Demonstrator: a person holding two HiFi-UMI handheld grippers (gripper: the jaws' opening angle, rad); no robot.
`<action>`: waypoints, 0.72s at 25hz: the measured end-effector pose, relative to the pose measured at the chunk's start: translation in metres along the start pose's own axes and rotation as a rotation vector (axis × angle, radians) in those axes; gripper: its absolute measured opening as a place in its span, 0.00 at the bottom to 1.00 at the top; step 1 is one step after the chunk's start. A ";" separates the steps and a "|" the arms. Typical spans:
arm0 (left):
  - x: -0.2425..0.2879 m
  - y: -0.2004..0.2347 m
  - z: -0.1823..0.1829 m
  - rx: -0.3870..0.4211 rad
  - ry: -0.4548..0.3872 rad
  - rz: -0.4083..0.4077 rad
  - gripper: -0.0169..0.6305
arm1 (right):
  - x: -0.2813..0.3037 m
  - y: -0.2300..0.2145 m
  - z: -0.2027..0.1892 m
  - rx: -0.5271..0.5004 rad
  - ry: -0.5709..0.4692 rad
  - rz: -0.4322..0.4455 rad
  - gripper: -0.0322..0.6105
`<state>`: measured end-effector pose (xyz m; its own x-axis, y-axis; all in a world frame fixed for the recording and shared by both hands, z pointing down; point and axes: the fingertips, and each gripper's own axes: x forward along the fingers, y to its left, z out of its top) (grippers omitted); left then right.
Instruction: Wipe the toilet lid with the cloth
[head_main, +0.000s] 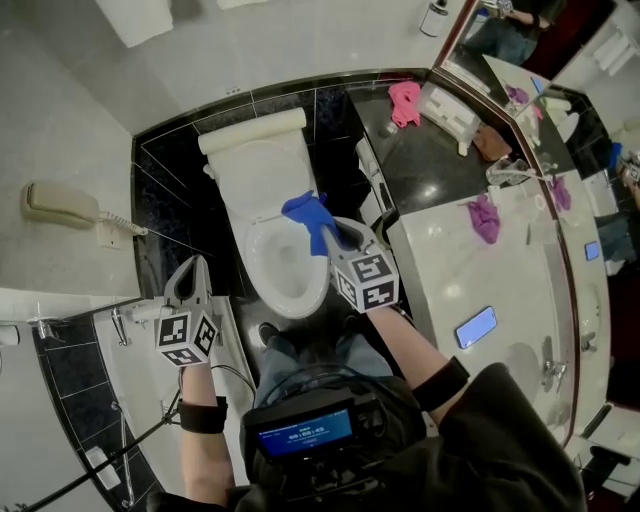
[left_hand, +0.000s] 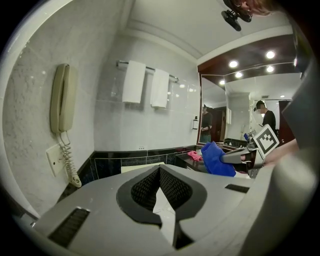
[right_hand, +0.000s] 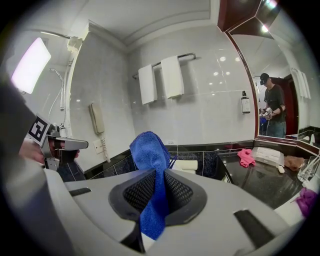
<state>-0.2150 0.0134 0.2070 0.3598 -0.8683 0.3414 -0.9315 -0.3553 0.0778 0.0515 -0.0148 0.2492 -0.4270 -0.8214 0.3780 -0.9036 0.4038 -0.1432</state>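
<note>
R gripper (right_hand: 158, 186) is clamped on the blue cloth (right_hand: 150, 152), pinched partway along. The cloth's long axis runs w/ the jaws: the bunched end sticks up and forward past the tips, and the tail hangs down behind the pads. From the head view the cloth points up-left toward the raised toilet lid (head_main: 257, 172), and it sits over the back right rim of the bowl (head_main: 270, 285); can't tell if it touches. L gripper (left_hand: 160, 172) has its jaws together w/ nothing between them, held left of the bowl, well apart from the cloth.
</note>
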 end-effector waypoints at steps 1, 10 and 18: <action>0.003 -0.003 0.000 0.003 0.002 -0.010 0.03 | -0.002 -0.004 0.001 0.003 0.000 -0.012 0.16; 0.071 -0.073 0.001 0.042 0.041 -0.170 0.03 | -0.023 -0.127 -0.024 -0.023 0.073 -0.237 0.16; 0.167 -0.169 -0.012 0.094 0.087 -0.342 0.03 | -0.028 -0.260 -0.058 -0.056 0.214 -0.413 0.16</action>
<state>0.0017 -0.0669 0.2622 0.6401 -0.6622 0.3895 -0.7474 -0.6541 0.1163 0.3006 -0.0735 0.3286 -0.0102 -0.8189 0.5739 -0.9906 0.0865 0.1058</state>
